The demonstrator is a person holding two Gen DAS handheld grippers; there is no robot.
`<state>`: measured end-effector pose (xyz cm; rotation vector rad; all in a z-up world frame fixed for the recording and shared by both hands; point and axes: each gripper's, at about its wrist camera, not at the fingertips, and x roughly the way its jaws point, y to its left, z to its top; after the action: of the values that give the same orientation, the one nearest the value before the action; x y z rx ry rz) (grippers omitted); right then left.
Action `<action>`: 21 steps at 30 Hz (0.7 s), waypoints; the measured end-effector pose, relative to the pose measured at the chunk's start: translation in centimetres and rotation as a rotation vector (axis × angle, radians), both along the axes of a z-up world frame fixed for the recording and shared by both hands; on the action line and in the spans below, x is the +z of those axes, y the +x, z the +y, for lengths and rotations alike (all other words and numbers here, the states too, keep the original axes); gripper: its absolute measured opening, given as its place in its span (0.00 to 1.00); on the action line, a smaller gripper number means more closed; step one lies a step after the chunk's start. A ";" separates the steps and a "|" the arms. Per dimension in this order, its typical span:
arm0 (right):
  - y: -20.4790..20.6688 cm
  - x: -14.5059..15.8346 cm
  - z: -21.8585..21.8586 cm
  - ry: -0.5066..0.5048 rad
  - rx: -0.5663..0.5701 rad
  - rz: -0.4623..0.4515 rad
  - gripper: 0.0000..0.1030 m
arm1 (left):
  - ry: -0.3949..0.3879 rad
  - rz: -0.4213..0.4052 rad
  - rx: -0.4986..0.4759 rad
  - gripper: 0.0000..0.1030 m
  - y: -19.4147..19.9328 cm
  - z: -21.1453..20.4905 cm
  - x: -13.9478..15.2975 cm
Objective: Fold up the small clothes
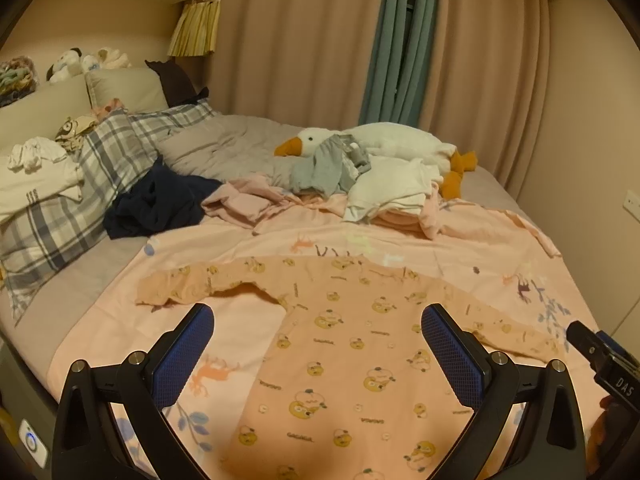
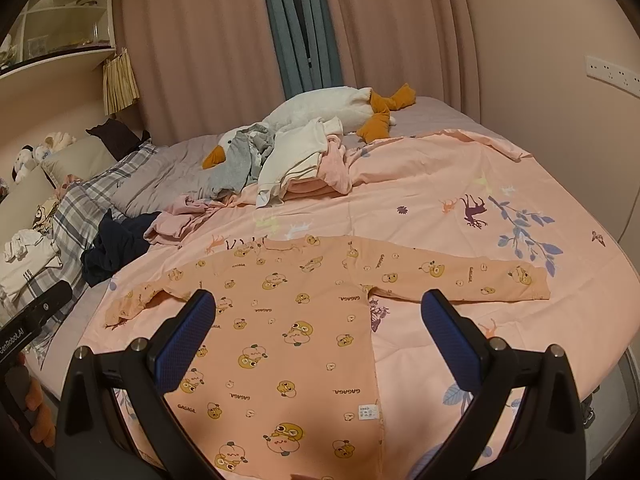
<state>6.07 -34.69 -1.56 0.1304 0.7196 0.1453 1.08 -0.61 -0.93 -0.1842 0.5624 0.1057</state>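
Spread flat on the pink bedsheet [image 2: 420,184], near the foot edge of the bed: an orange shirt [image 2: 288,320] printed with yellow cartoon figures. Laid with the neck end away from the cameras, toward the curtains [image 2: 192,40], and the hem closest, so the body's long axis runs front to back. Sleeves stretched out sideways, across the bed; right sleeve [image 2: 460,276] straight and flat, left sleeve [image 1: 188,284] a little rumpled at the cuff. Small white label on the shirt's right side seam, near the hem.

Left gripper [image 1: 318,344] released, blue pads wide apart, poised above the shirt's left half with nothing between them. Right gripper [image 2: 318,332] likewise spread wide and holding nothing, over the shirt's right half.

Farther up the bed, well apart from the shirt: a heap of unfolded clothes [image 2: 296,160], a dark garment [image 1: 160,200] beside a plaid pillow [image 1: 92,176], and a white plush goose [image 1: 384,144] lying crosswise.
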 end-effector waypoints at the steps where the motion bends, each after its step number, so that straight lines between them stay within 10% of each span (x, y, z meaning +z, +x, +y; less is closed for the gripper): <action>1: 0.0 0.0 0.0 -0.002 0.001 0.000 1.00 | 0.003 0.002 -0.001 1.00 0.0 0.0 0.0; 21: 0.1 -0.3 0.5 -0.035 0.009 -0.003 1.00 | 0.008 0.013 -0.008 1.00 0.5 -0.7 -0.2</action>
<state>6.16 -34.16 -1.82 0.0931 0.7198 0.1417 1.56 -1.30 -1.10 -0.1737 0.5753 0.1008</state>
